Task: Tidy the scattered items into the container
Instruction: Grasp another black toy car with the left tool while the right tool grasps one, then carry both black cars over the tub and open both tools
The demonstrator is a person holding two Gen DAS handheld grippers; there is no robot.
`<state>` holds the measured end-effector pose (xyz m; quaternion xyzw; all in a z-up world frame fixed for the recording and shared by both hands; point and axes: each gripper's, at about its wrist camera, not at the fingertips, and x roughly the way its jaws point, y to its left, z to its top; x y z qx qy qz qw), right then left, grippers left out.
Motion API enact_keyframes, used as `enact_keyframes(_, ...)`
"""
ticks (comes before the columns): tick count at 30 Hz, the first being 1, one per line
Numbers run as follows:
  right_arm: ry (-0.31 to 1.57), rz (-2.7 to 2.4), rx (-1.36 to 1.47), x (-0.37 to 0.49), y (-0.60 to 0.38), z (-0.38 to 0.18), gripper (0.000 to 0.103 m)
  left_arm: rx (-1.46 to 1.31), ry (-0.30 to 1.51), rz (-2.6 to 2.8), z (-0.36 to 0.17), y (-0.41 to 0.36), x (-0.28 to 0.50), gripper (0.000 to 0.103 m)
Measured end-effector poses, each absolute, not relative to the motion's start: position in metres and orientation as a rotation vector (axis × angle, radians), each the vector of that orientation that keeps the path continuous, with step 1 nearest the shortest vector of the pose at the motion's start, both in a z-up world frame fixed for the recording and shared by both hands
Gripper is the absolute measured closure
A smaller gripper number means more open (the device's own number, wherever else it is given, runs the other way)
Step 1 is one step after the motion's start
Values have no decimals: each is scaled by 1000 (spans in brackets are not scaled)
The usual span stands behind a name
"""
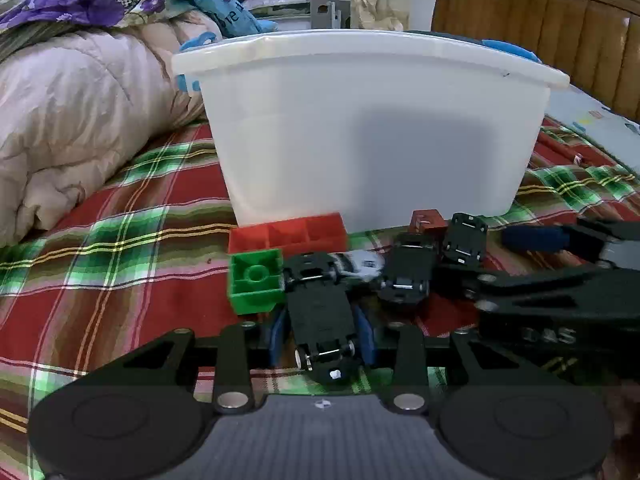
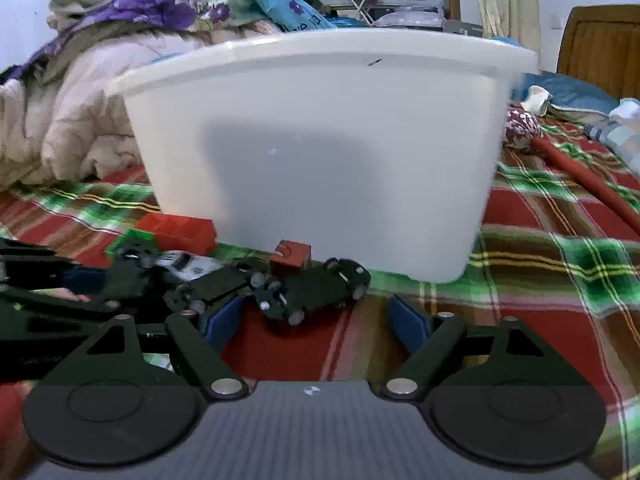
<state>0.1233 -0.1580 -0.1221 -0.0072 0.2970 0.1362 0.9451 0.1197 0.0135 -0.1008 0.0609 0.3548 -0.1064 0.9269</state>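
Observation:
A white plastic tub stands on the plaid bedspread; it also shows in the right wrist view. In front of it lie several upturned black toy cars, a white toy car, a red brick, a green brick and a small red block. My left gripper is shut on one upturned black toy car. My right gripper is open on the bedspread, with another upturned black car just ahead between its blue pads.
A rolled beige quilt and flowered bedding lie left of the tub. A wooden headboard stands at the back right. A red stick with a patterned head lies right of the tub.

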Motion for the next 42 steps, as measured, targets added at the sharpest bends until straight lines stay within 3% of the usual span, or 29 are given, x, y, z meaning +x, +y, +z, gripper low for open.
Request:
enact_keyframes(4,621,234,-4,138,-158,-124,21,121,721,-229,-102,13,120,62)
enact_keyframes(7,632,239,-14,139,-160,-123,34,103,723,-236,-102,14,120,62)
enact_keyframes(26,595,266,4,84,-188,-106,34,129,729,-298,-94,5,89,68)
enact_keyframes(28,595,269,-5,80,-187,-106,34,162,737,-287,-98,2,91,60)
enact_keyframes(31,600,260,-22,76,-184,-108,34,219,730,-219,-103,-2,97,19)
enact_keyframes(32,602,257,-19,75,-184,-109,34,232,724,-193,-104,-3,97,14)
enact_keyframes(36,606,249,-10,74,-185,-112,34,213,690,-189,-107,0,94,16)
enact_keyframes(39,603,248,-9,72,-184,-113,34,215,675,-188,-107,-1,90,24)
enact_keyframes(42,602,247,-8,72,-184,-114,34,199,667,-162,-104,-5,90,56)
